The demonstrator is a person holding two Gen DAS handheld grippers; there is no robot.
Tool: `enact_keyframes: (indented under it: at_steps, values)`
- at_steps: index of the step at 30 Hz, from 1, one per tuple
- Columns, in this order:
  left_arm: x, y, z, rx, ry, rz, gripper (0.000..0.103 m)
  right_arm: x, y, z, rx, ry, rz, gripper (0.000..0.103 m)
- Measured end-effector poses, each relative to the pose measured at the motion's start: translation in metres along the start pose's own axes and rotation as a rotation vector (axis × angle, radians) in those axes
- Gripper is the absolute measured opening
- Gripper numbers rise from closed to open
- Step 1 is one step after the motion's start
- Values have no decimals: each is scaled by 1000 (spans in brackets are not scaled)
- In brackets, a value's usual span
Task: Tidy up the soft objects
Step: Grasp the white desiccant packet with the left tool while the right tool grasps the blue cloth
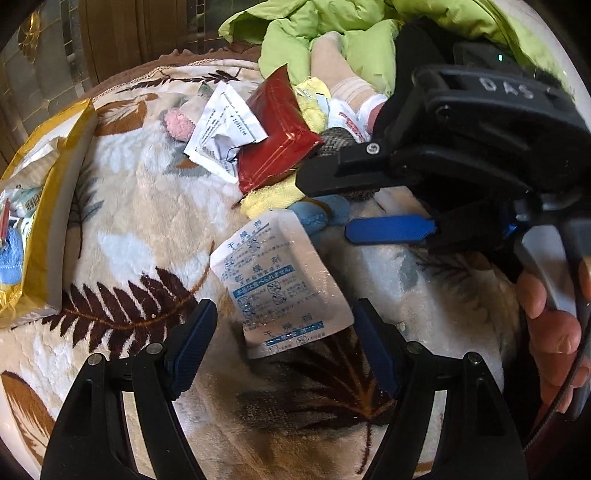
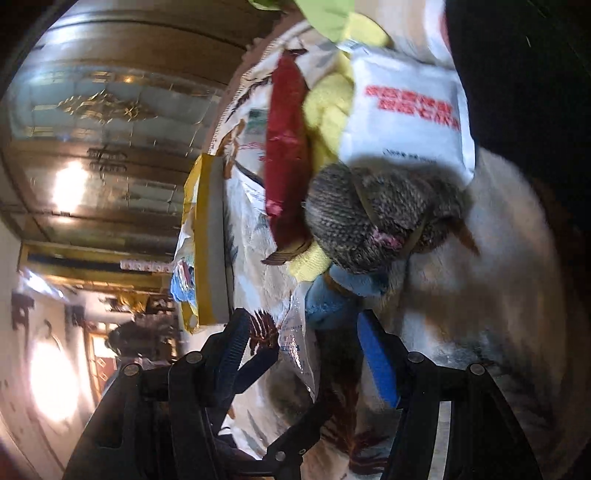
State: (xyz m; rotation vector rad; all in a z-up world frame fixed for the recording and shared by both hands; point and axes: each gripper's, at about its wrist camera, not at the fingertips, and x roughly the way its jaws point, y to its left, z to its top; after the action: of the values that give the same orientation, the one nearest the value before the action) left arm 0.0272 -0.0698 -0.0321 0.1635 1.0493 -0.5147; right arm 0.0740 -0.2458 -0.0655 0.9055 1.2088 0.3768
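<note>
Left gripper [image 1: 284,332]: fingers spread wide, nothing between the pads, hovering over the leaf-patterned blanket [image 1: 140,229].
White sachet [image 1: 280,280]: flat on the blanket with blue print facing up, its near end lying in the gap between the left fingers.
Right gripper [image 1: 332,206]: reaches in from the right, released and holding nothing; one finger over the grey knitted piece [image 2: 376,218], the blue-padded one low beside the blue cloth [image 2: 328,299].
Pile beyond: yellow cloth [image 1: 269,195], red packet [image 1: 277,136], crumpled white wrappers [image 1: 225,129], pink fluffy piece [image 1: 179,125].
Left edge: gold bag [image 1: 62,192] lying open.
Far: green quilt [image 1: 332,33].
</note>
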Motion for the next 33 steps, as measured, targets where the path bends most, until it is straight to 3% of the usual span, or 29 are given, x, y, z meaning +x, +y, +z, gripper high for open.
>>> enact_keyframes:
  at_steps: [10, 16, 19, 21, 22, 23, 24, 33]
  values:
    - [12, 10, 2, -23, 11, -14, 81, 17, -31, 9, 178, -9, 37, 62]
    - [29, 5, 1, 32, 31, -2, 95, 22, -29, 12, 163, -14, 33, 61]
    - [29, 4, -1, 33, 21, 3, 97, 23, -29, 12, 156, -9, 27, 52]
    - [26, 7, -2, 19, 10, 4, 86, 22, -30, 13, 149, -5, 18, 27]
    - [25, 9, -2, 8, 7, 14, 82, 22, -32, 13, 152, -3, 21, 28]
    - [21, 12, -3, -5, -5, 5, 68, 21, -35, 13, 160, -5, 29, 27]
    - [17, 16, -3, -21, -22, -30, 48, 20, -37, 12, 162, -6, 34, 27]
    - [-13, 20, -10, -48, -110, -57, 40, -8, -21, -5, 96, -20, 74, 26]
